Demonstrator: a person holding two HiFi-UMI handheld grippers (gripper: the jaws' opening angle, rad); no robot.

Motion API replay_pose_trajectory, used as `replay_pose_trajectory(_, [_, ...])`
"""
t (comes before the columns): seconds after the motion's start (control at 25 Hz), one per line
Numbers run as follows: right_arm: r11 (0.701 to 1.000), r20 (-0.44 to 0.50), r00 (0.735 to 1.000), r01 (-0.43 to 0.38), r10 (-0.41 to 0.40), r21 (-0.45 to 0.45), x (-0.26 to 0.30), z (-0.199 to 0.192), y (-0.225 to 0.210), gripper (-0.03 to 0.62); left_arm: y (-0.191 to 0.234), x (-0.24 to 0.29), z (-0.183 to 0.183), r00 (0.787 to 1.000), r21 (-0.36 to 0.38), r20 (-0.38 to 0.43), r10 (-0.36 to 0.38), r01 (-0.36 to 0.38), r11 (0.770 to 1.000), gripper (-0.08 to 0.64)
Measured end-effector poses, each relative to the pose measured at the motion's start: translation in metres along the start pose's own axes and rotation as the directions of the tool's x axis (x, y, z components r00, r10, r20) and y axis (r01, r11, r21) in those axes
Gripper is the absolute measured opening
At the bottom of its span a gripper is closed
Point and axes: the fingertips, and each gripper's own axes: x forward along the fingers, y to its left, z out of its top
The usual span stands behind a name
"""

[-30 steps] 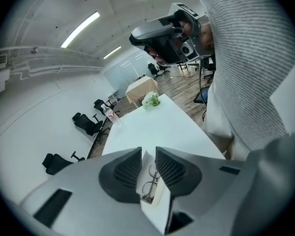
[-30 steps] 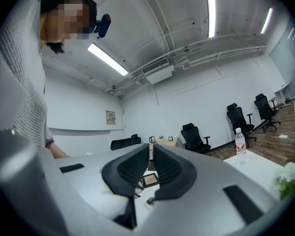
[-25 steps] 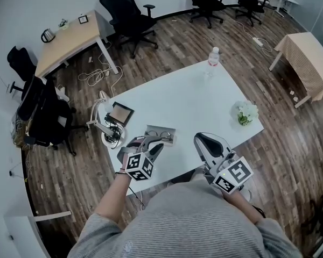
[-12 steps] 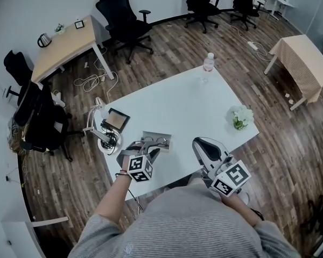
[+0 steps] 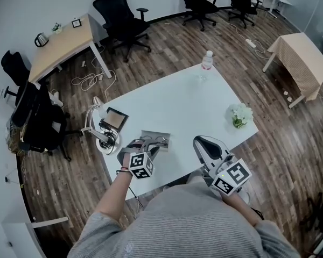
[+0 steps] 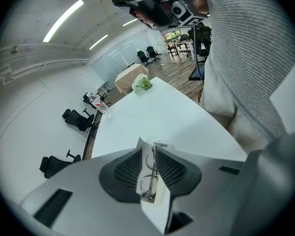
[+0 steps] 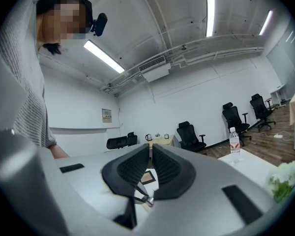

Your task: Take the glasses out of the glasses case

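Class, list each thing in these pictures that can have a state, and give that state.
glasses case: open, lying flat
glasses: in the case, between the left jaws
left gripper: shut on the glasses
right gripper: shut, empty
water bottle: upright, capped

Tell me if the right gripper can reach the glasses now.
Probably yes: only bare table lies between the shut right gripper and the glasses, exposed in the open glasses case the left gripper clamps.

No legible text anywhere. Bottle label [image 5: 206, 62] red, too small to read. Wall notice [image 7: 106, 114] blurred, unreadable.
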Motion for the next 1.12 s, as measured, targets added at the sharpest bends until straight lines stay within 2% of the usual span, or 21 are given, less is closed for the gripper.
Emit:
replay_pose_trajectory(0.8, [0.998,0.011,0.998,0.06,-0.06,0.001,-0.01,0.002,-0.017,0.017,-0.01,0.038,-0.02,0.991,0.071,-0.089,-0.096,0.103,0.992,0.092])
replay_pose_trajectory(1.12, [0.997,0.006,0.997,0.078,-0.078,0.011,-0.016,0.0,-0.02,0.017,-0.014,0.052,-0.032,0.986,0.095,-0.134,-0.104,0.117,0.989,0.092])
